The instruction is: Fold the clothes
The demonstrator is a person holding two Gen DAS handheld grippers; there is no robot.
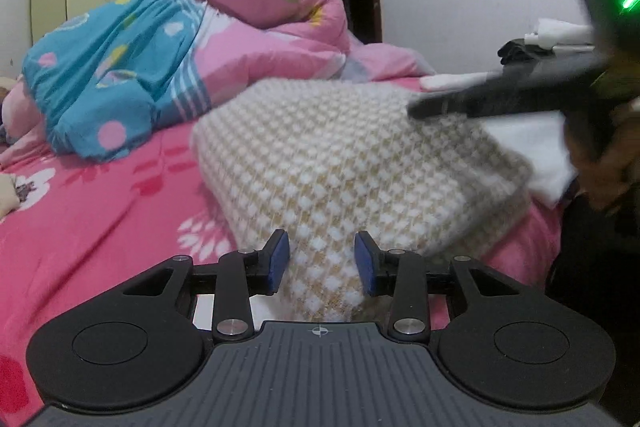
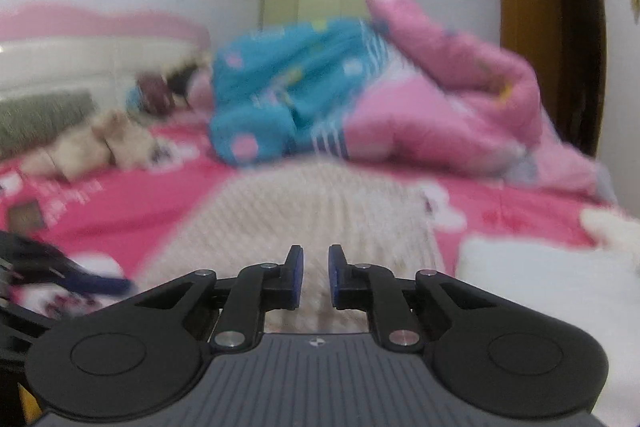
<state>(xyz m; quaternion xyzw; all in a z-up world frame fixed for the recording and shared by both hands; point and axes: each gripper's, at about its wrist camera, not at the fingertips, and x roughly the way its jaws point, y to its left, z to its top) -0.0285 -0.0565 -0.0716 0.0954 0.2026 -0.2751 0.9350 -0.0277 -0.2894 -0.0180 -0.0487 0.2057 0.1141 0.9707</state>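
A cream and white knit sweater (image 1: 340, 155) lies in a thick folded heap on the pink bed sheet (image 1: 100, 227). My left gripper (image 1: 322, 247) is at its near edge, and its blue pads pinch a ridge of the knit between them. My right gripper (image 1: 416, 111) reaches in from the right over the sweater's far right part, blurred, with its fingers together as one dark bar and nothing hanging from it. In the right wrist view the right gripper (image 2: 316, 255) has its pads close together above the sweater (image 2: 288, 211), which is blurred.
A bunched pink and blue quilt (image 1: 160, 59) fills the back of the bed. White folded cloth (image 2: 540, 279) lies to the right of the sweater. Plush toys (image 2: 100, 143) sit by the headboard. A hand (image 1: 616, 163) holds the right gripper at the bed's right edge.
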